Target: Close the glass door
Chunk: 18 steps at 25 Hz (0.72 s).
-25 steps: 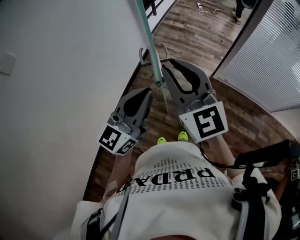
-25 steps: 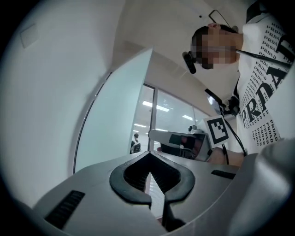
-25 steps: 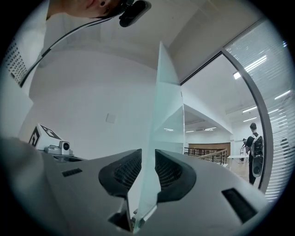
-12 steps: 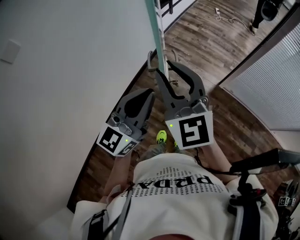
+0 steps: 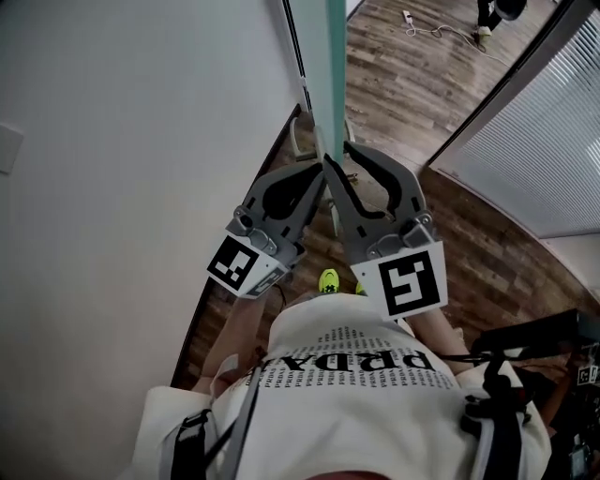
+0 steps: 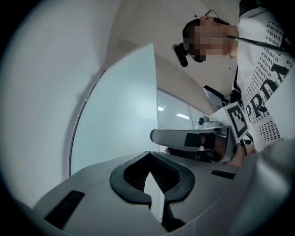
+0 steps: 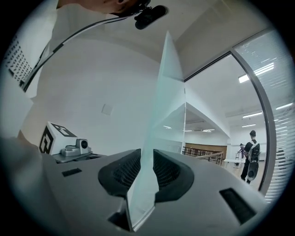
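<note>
1. The glass door (image 5: 330, 84) stands edge-on in the head view. Its greenish edge runs from 12 o'clock down to the middle, between the two grippers.
2. The right gripper (image 5: 336, 155) sits at the door's edge. In the right gripper view the pane (image 7: 159, 120) passes between the jaws of the right gripper (image 7: 147, 154), which pinch it with a dark pad on each side.
3. The left gripper (image 5: 317, 178) has its jaws pressed together, with a dark hollow behind the tips. The tips lie right at the door's edge; whether they touch it cannot be told.
4. In the left gripper view, ahead of the left gripper (image 6: 149, 156), the pane (image 6: 120, 115) fills 10 to 11 o'clock. The metal handle (image 6: 184, 137) lies across at 2 o'clock, with the right gripper's marker cube behind it.
5. In the head view the handle (image 5: 300, 131) curves out beside the pane, just beyond both sets of jaws.
6. A white wall (image 5: 141, 141) fills the 9 o'clock side, close to the door, with a small wall plate (image 5: 7, 145) on it.
7. A partition with blinds (image 5: 544, 122) stands at 2 o'clock.
8. On the wood floor (image 5: 412, 84), a power strip and cable (image 5: 427, 23) lie at 1 o'clock.
9. Another person (image 7: 251, 154) stands well beyond the door.
10. Yellow-green shoes (image 5: 327, 279) show directly under the grippers, above the wearer's white shirt (image 5: 347, 375).
</note>
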Tool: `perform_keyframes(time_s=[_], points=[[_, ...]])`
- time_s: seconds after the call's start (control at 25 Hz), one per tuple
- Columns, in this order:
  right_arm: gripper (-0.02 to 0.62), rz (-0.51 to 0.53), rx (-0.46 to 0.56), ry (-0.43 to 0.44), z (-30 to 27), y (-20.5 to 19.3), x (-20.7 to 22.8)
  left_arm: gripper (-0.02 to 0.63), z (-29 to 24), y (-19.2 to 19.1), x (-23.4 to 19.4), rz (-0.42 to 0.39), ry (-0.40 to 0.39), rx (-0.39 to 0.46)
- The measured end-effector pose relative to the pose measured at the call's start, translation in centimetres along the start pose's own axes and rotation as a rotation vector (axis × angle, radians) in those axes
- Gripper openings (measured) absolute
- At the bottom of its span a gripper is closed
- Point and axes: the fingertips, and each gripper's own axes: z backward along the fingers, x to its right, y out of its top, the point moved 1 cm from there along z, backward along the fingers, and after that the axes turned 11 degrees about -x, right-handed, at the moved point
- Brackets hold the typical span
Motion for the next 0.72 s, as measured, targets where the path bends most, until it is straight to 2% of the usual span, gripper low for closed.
perform_keyframes(time_s=[0.28,0.4,0.52,0.6,0.72], points=[[0.074,-0.047,-0.040,-0.034,-3.1,-0.1,2.7,-0.008,-3.5,0.1,-2.9,0.004,-0.102,-0.010],[0.074,-0.054,-0.062,-0.055,-4.2,-0.4,6.4,-0.009,-7.1,0.5,-3.9,0.017,-0.134,-0.030],[0.072,-0.067,-0.066,-0.067,-2.8,0.4,10.6,-0.008,-10.8,2.7,-2.5,0.019,-0.153,-0.060],[0.072,-0.050,-0.060,-0.081,-1.4,0.2,10.8,-0.008,-11.0,2.6,-0.9,0.013,-0.160,-0.063],[0.064,-0.020,-0.055,-0.101,-1.1,-1.3,9.1,-0.009,-9.7,0.3,0.0,0.006,-0.172,-0.054]])
